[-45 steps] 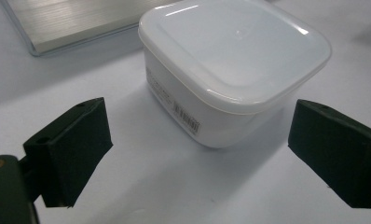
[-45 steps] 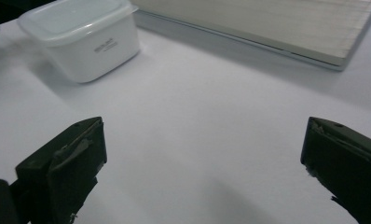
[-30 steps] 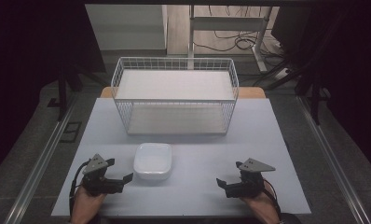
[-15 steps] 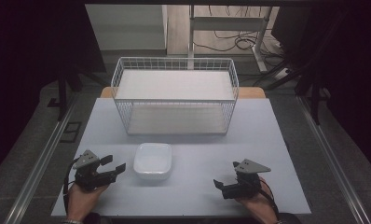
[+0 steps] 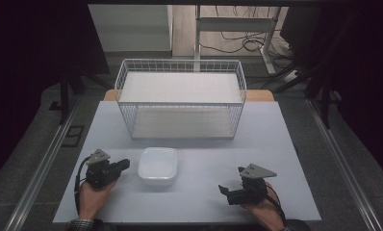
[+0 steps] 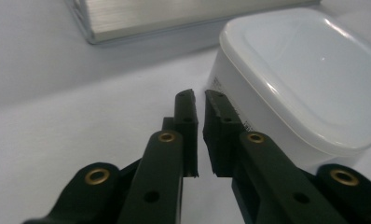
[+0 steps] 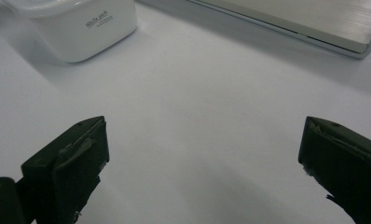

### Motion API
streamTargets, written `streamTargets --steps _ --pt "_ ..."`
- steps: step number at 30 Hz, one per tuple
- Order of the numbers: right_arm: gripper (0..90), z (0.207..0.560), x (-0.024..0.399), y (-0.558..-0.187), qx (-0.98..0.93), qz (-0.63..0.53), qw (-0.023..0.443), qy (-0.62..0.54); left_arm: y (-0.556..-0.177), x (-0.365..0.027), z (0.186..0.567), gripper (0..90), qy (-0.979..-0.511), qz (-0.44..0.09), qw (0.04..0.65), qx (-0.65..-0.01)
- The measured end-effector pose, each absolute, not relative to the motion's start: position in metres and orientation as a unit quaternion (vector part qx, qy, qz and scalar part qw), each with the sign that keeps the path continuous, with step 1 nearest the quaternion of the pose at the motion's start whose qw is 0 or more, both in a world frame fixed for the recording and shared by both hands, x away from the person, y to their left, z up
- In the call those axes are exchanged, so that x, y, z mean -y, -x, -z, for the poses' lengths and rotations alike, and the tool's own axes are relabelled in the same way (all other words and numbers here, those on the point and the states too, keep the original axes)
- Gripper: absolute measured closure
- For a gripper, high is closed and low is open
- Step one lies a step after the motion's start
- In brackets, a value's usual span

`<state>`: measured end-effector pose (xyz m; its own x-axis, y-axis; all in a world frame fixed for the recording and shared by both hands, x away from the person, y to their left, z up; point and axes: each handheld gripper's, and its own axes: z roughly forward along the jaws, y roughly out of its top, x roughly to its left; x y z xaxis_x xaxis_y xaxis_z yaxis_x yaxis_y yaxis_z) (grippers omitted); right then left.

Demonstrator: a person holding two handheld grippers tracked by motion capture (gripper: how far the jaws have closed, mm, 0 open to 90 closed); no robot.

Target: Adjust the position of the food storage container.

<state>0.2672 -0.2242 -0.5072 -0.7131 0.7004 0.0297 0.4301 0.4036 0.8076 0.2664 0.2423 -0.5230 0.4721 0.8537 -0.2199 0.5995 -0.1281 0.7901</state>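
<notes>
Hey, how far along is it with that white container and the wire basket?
Nothing looks done: the white container sits lidded on the table, outside the wire basket. In hand: the left gripper has just been closing beside it, nothing between its jaws. The right gripper stands open. Grasping remains.

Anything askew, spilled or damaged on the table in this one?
Nothing stands out. The white lidded container sits flat on the table with its lid seated, nothing spilled. The wire basket stands upright behind it. The left gripper, jaws just closed on nothing, sits beside the container; the right gripper is open, apart from it.
</notes>
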Motion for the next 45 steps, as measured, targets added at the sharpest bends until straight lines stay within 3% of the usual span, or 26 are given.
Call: streamTargets --steps 9,35,37,40,41,42,43,44,45 --pt "3.4 0.509 0.225 -0.270 -0.828 -0.415 0.159 -0.342 -0.272 -0.218 0.524 89.6 -0.756 -0.132 0.437 -0.469" --pt "1.0 0.502 0.219 -0.287 -0.822 -0.424 0.151 -0.350 -0.277 -0.169 0.523 89.9 -0.784 -0.105 0.433 -0.433" --pt "8.4 0.500 0.214 -0.289 -0.827 -0.414 0.155 -0.347 -0.277 -0.168 0.524 89.9 -0.782 -0.103 0.435 -0.434" --pt "30.6 0.494 0.208 -0.293 -0.833 -0.411 0.145 -0.342 -0.279 -0.164 0.524 89.9 -0.782 -0.100 0.437 -0.433" --pt "45.3 0.491 0.203 -0.296 -0.838 -0.408 0.142 -0.333 -0.280 -0.163 0.524 89.9 -0.783 -0.099 0.437 -0.431" --pt "51.4 0.491 0.200 -0.299 -0.841 -0.407 0.140 -0.327 -0.281 -0.160 0.524 89.9 -0.784 -0.099 0.438 -0.428" --pt "51.4 0.491 0.200 -0.299 -0.841 -0.407 0.140 -0.327 -0.281 -0.160 0.524 89.9 -0.784 -0.099 0.438 -0.428" --pt "65.7 0.490 0.194 -0.305 -0.849 -0.401 0.136 -0.315 -0.282 -0.156 0.524 89.9 -0.786 -0.097 0.438 -0.425" --pt "65.7 0.490 0.194 -0.305 -0.849 -0.401 0.136 -0.315 -0.282 -0.156 0.524 89.9 -0.786 -0.097 0.438 -0.425"
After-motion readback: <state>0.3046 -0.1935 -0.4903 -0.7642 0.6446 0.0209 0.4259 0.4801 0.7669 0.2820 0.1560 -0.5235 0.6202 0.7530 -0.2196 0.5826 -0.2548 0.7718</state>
